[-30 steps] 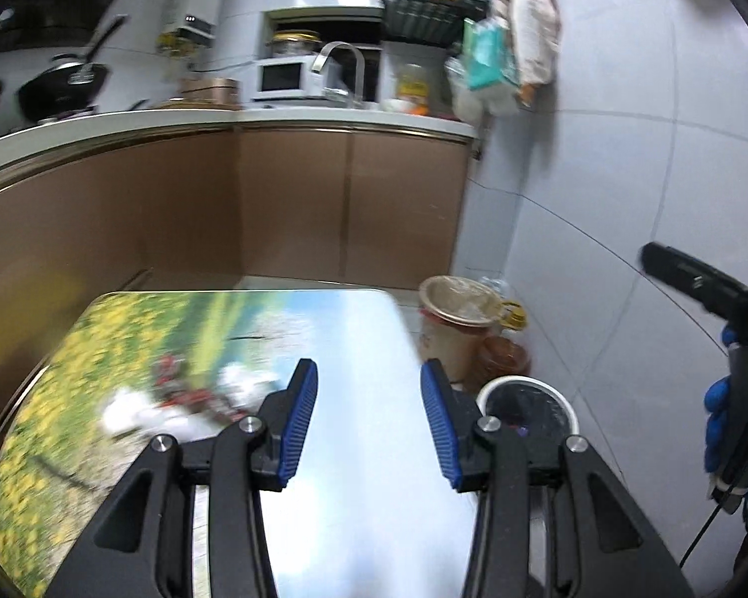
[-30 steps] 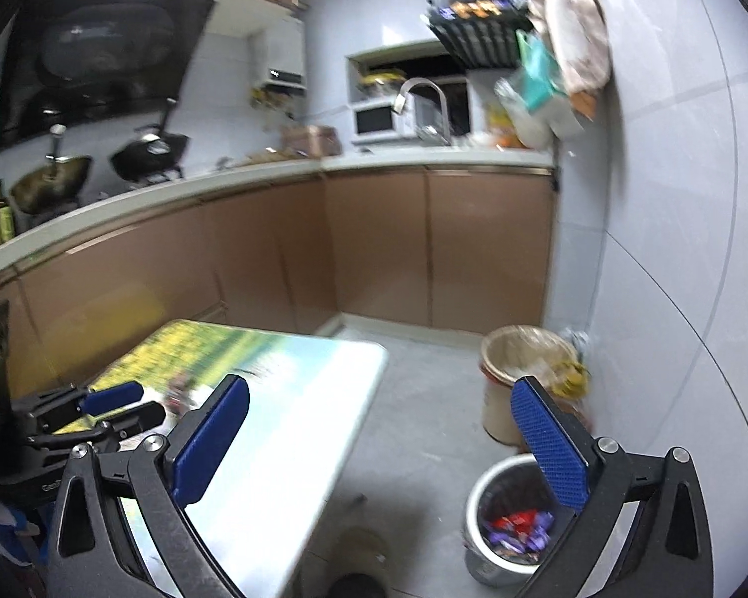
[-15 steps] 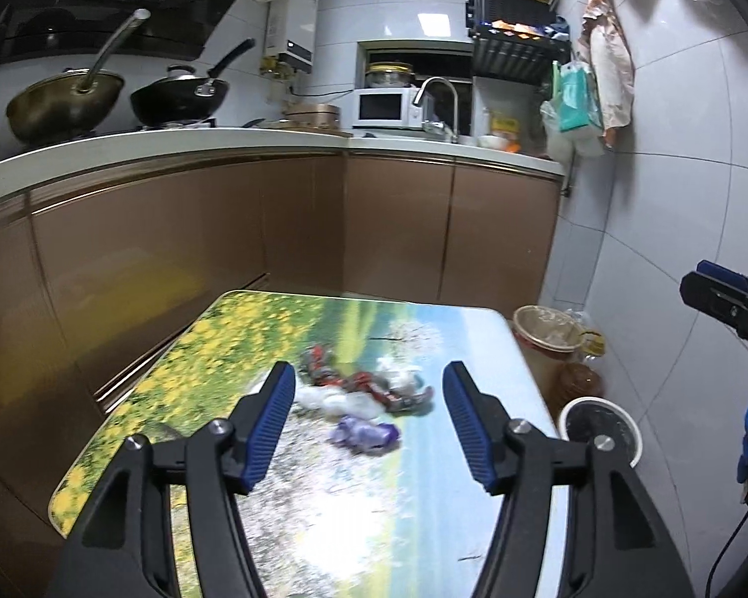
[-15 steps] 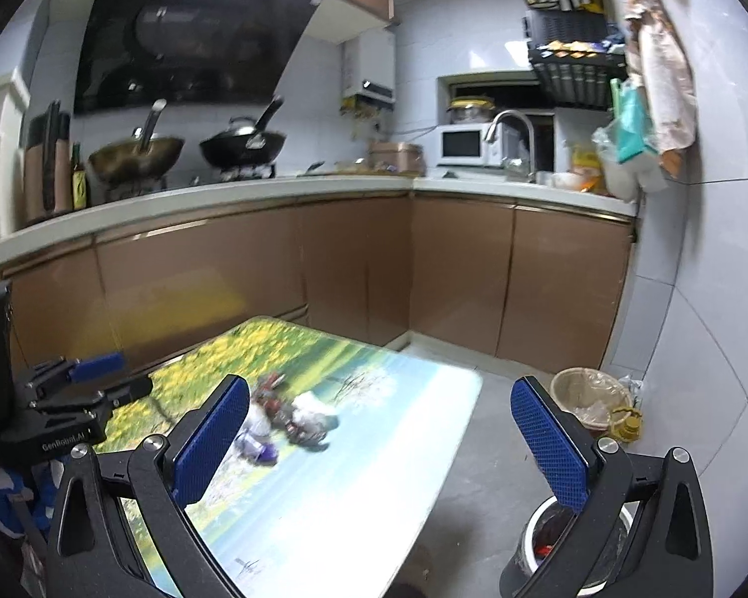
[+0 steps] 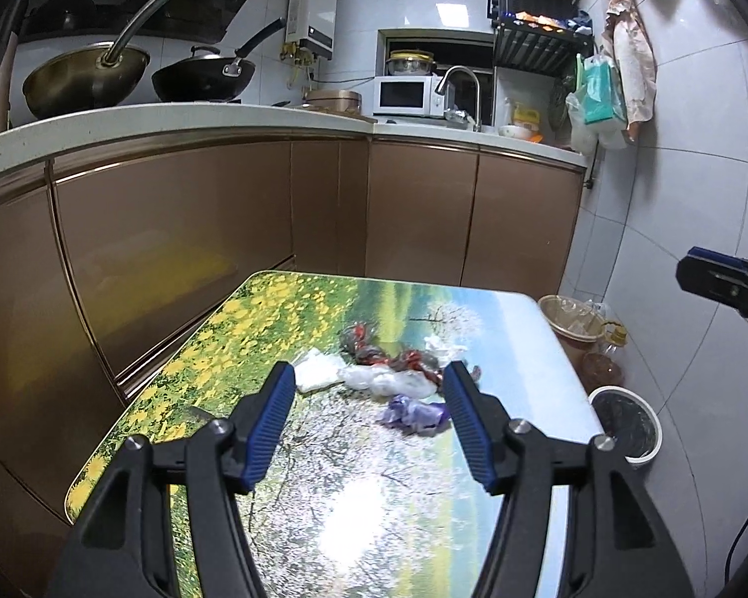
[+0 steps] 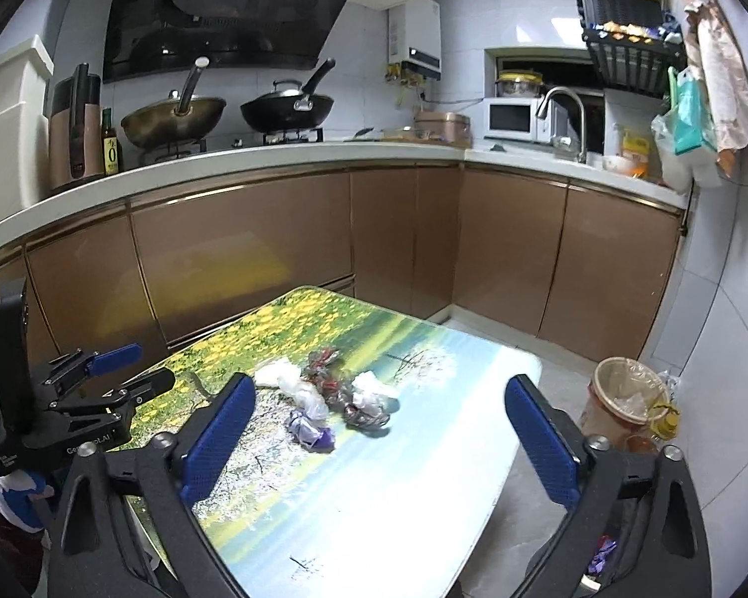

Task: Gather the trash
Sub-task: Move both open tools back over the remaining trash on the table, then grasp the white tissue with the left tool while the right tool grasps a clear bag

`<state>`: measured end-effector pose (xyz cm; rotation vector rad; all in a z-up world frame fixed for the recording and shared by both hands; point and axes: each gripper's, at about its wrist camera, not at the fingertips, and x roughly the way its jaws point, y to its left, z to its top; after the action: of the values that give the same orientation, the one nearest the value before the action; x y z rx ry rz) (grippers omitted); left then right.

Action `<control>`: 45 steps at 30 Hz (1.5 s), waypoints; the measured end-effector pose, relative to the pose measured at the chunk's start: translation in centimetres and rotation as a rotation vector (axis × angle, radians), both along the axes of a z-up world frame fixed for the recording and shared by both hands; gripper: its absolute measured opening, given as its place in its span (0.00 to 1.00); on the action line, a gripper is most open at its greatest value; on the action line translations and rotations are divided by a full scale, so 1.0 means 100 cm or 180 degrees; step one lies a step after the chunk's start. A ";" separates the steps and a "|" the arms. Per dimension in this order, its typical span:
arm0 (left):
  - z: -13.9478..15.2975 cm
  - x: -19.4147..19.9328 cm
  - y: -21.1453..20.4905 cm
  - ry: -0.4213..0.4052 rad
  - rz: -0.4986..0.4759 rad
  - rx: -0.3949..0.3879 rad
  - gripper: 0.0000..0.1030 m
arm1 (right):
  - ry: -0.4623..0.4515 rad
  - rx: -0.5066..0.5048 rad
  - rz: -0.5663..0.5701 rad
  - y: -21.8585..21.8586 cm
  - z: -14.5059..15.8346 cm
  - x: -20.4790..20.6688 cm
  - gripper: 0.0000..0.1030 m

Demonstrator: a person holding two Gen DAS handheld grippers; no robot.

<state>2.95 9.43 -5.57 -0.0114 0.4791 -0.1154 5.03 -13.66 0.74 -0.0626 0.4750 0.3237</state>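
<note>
Both views have swung from the floor bins back to the table, where the left gripper stands parted and empty, the right gripper, just narrowing, likewise empty, and the wrapper pile lies uncollected beyond them, some wrappers already binned.

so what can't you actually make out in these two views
- Metal bin, right wrist view: mostly behind the right hand-held gripper; only a scrap of its contents shows.
- Same bin, left wrist view: inside too dark to read.
- Wrapper pile: crumpled and overlapping, so no count of pieces.
- Near end of the table: washed out by glare and cut off by the bottom edge.
</note>
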 end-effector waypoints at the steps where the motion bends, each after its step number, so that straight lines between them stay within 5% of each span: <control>1: -0.002 0.002 0.002 0.0016 0.0000 0.0006 0.58 | 0.0034 0.0001 0.0012 0.002 -0.002 0.004 0.85; 26: -0.088 0.124 0.067 0.0741 -0.0055 -0.0024 0.57 | 0.0835 -0.0030 0.0406 0.052 -0.096 0.128 0.58; 45: -0.139 0.236 0.047 0.1312 -0.0555 0.0324 0.46 | 0.1458 0.0163 0.0510 0.058 -0.183 0.252 0.39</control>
<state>26.55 14.16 -19.45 0.1084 0.8975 -0.2624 30.20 -7.86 -17.57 0.0249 0.9178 0.5110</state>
